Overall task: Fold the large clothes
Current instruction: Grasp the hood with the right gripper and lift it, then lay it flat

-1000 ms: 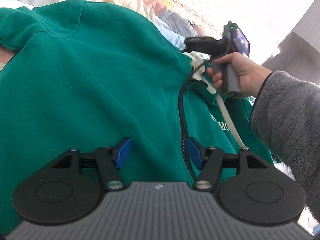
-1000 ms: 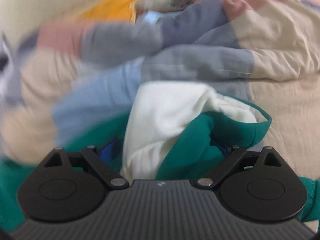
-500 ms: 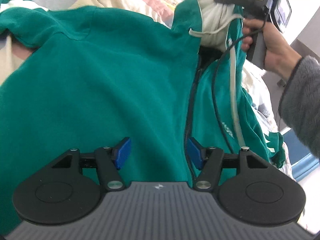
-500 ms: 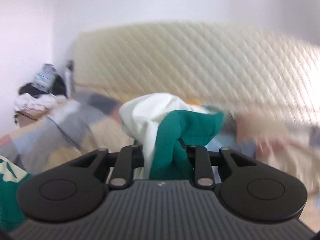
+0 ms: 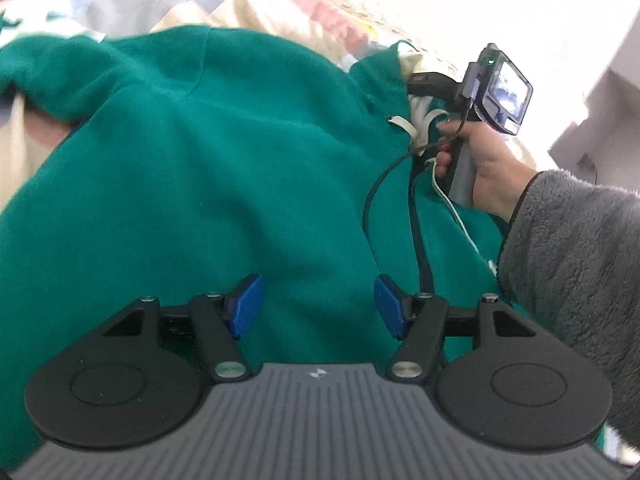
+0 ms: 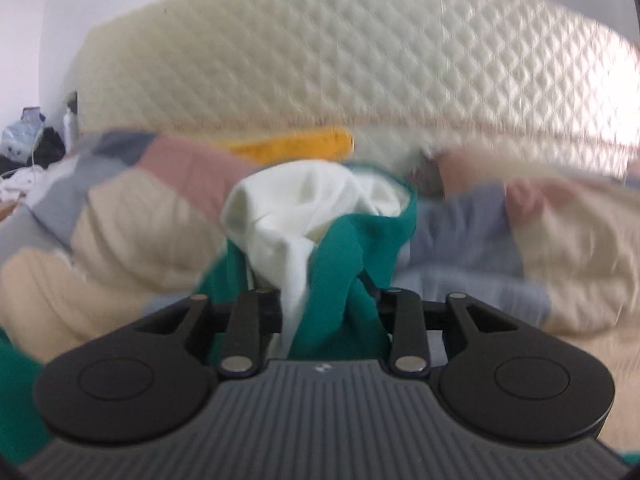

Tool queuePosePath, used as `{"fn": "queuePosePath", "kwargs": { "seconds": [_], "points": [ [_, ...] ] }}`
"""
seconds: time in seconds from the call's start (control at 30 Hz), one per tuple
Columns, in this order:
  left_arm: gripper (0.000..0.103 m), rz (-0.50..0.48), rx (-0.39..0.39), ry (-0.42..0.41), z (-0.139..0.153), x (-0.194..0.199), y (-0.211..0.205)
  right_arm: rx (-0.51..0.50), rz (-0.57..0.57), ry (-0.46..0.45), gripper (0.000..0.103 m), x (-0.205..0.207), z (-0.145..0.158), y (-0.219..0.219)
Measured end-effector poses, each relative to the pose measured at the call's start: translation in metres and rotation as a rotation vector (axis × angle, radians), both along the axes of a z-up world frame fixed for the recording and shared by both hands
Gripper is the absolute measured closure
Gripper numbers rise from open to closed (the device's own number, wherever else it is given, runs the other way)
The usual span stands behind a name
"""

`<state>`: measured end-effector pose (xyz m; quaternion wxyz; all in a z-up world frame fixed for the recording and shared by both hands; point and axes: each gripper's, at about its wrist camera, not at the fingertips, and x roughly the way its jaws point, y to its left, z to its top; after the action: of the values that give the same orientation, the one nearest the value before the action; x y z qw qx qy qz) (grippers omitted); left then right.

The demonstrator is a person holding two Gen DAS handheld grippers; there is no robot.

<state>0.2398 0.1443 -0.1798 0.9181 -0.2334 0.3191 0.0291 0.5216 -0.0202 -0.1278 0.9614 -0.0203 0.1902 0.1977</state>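
Note:
A large green zip hoodie (image 5: pixel 224 168) lies spread on the bed and fills the left wrist view. My left gripper (image 5: pixel 318 306) is open, its blue pads (image 5: pixel 246 306) apart just above the green cloth near the zip. My right gripper (image 6: pixel 328 308) is shut on the hoodie's hood (image 6: pixel 320 216), green outside with a white lining, and holds it up off the bed. In the left wrist view the right gripper (image 5: pixel 424 80) shows at the upper right, clamped on the hood, with white drawstrings (image 5: pixel 460 216) hanging below it.
A patchwork quilt (image 6: pixel 120 216) in cream, grey, blue and pink covers the bed under the hoodie. A quilted cream headboard (image 6: pixel 320 60) stands behind. An orange item (image 6: pixel 296 146) lies by the headboard. Clutter sits at the far left (image 6: pixel 24 140).
My right gripper, raised with the hood half a second ago, has come down lower and nearer the bed, still holding the hood. My left gripper stays open over the hoodie body.

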Motion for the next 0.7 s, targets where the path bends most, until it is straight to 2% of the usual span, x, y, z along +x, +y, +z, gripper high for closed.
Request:
{"fn": "queuePosePath", "kwargs": {
  "seconds": [0.03,0.1,0.13,0.17,0.23,0.37,0.57,0.7],
  "points": [
    [0.036,-0.002,0.007,0.001,-0.001,0.001,-0.001,0.012,0.002,0.008,0.068,-0.001,0.001,-0.002],
    [0.036,-0.003,0.007,0.005,-0.001,0.003,-0.002,0.043,0.006,0.035,0.056,-0.006,0.008,-0.005],
    [0.036,-0.001,0.003,0.006,-0.003,0.007,0.003,0.065,0.010,0.049,0.039,-0.010,0.014,-0.009],
    [0.036,0.002,0.005,0.007,-0.002,0.010,0.006,0.086,0.014,0.058,0.030,-0.018,0.020,-0.014],
    [0.036,0.016,0.022,0.008,0.000,0.013,0.009,0.116,0.049,0.083,0.029,-0.037,0.032,-0.024],
    [0.036,0.023,0.047,0.006,0.005,0.011,0.011,0.076,0.060,0.079,0.029,-0.082,0.052,-0.046],
    [0.036,0.031,0.090,-0.047,0.034,-0.018,0.012,0.095,-0.004,0.071,0.029,-0.166,0.079,-0.110],
    [0.036,-0.010,0.059,-0.072,0.050,-0.041,0.004,0.087,-0.041,0.076,0.029,-0.233,0.092,-0.142]
  ]
}}
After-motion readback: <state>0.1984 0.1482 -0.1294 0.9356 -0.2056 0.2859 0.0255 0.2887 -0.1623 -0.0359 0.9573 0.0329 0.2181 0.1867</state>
